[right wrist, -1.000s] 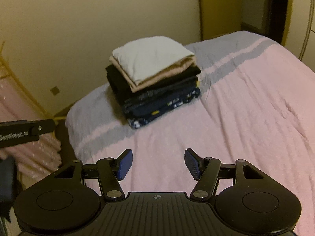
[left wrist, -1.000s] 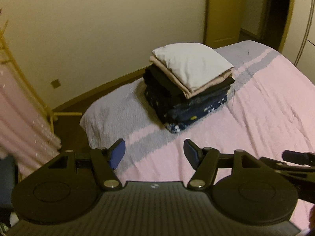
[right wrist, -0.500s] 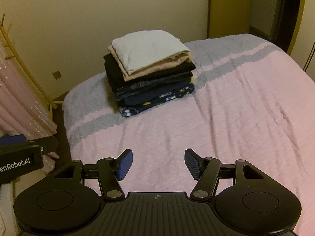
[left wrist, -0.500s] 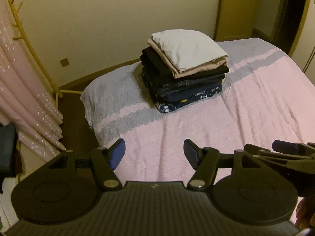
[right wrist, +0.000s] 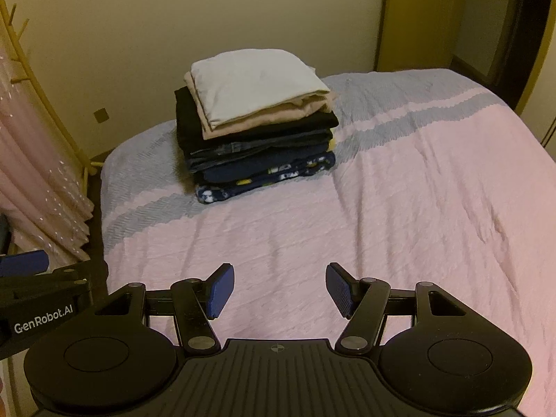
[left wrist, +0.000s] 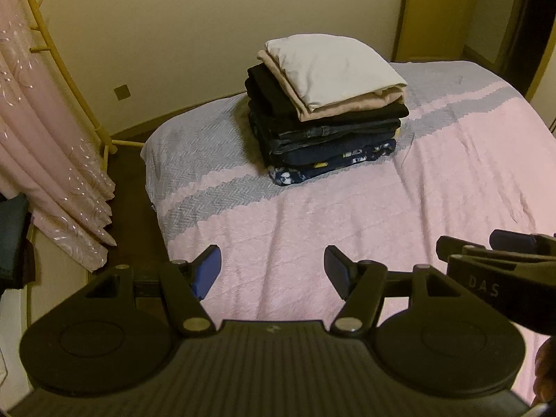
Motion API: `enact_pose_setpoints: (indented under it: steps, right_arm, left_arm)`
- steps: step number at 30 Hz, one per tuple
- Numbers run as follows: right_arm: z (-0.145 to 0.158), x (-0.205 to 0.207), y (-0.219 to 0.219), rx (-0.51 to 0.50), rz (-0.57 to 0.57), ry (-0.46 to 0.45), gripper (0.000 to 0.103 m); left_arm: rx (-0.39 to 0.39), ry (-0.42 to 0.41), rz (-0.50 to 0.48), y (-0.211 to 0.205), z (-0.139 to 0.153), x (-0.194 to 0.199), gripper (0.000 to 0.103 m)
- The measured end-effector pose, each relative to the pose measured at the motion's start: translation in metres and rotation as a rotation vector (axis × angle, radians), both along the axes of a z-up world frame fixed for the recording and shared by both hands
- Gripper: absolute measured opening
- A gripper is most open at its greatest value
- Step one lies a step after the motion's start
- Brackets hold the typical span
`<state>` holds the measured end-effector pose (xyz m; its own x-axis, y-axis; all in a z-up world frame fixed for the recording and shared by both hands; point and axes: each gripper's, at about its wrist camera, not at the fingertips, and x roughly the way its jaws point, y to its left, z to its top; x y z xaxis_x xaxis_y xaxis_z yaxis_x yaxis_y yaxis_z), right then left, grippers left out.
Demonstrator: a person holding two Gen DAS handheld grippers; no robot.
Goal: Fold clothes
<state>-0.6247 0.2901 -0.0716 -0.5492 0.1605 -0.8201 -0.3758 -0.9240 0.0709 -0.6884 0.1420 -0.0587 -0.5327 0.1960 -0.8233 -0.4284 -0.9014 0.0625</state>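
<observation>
A stack of several folded clothes [left wrist: 326, 111] stands on the far left part of the bed, white on top, then beige, black, denim and patterned navy; it also shows in the right wrist view [right wrist: 257, 125]. My left gripper [left wrist: 272, 271] is open and empty, held above the pink bedspread [left wrist: 347, 222] well short of the stack. My right gripper [right wrist: 278, 290] is open and empty, also above the bedspread [right wrist: 382, 208]. The right gripper's body [left wrist: 500, 278] shows at the right edge of the left wrist view; the left gripper's body [right wrist: 41, 299] shows at the left of the right wrist view.
A pink curtain [left wrist: 45, 160] hangs on a wooden rack [left wrist: 69, 80] left of the bed, over dark floor [left wrist: 139, 222]. A cream wall [left wrist: 191, 34] stands behind the bed, with a door [right wrist: 413, 17] at the far right.
Both grippers have drawn back and risen from the stack, which now looks smaller and farther away. Both stay open and empty. The stack has not moved.
</observation>
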Motion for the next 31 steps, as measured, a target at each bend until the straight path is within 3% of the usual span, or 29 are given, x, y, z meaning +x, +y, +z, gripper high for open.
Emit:
enact_pose_setpoints:
  steps: [15, 31]
  right_arm:
    - [-0.011, -0.023, 0.034, -0.018, 0.007, -0.005, 0.062]
    - [-0.009, -0.047, 0.03, -0.017, 0.011, -0.01, 0.062]
  left_arm:
    - [-0.026, -0.009, 0.006, 0.028, -0.016, -0.023, 0.062]
    - [-0.02, -0.007, 0.016, 0.026, -0.02, -0.048, 0.062]
